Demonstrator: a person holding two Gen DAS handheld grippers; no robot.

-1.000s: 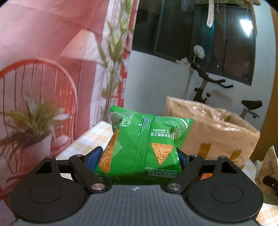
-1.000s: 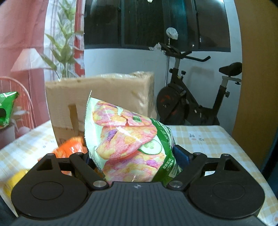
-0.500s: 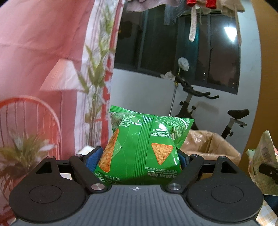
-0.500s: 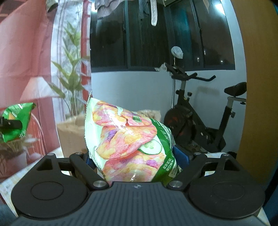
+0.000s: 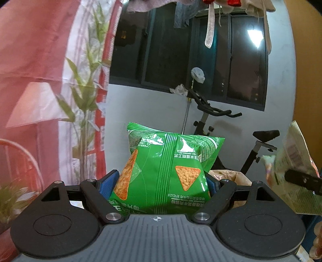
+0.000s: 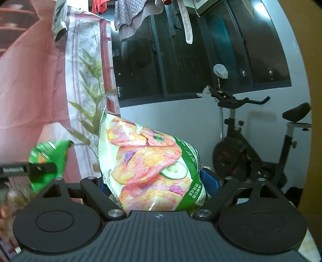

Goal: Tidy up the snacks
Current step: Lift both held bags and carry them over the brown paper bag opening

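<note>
My left gripper (image 5: 161, 181) is shut on a green chip bag (image 5: 167, 167) with triangle chips printed on it, held upright in the air. My right gripper (image 6: 159, 181) is shut on a white and green bag of pink crisps (image 6: 149, 161), also raised. In the left wrist view the crisp bag (image 5: 295, 167) and the right gripper show at the right edge. In the right wrist view the green chip bag (image 6: 50, 157) and the left gripper show at the left edge. The top rim of a cardboard box (image 5: 231, 177) shows low behind the green bag.
An exercise bike (image 6: 251, 153) stands by the white wall under dark windows. A pink curtain (image 5: 30, 60) and a leafy plant (image 5: 84, 96) are on the left. Laundry (image 6: 136, 14) hangs overhead. An orange wall (image 6: 314, 100) is at the right.
Both grippers have risen with their bags. The table and most of the cardboard box have dropped out of view. The two bags are now closer together.
</note>
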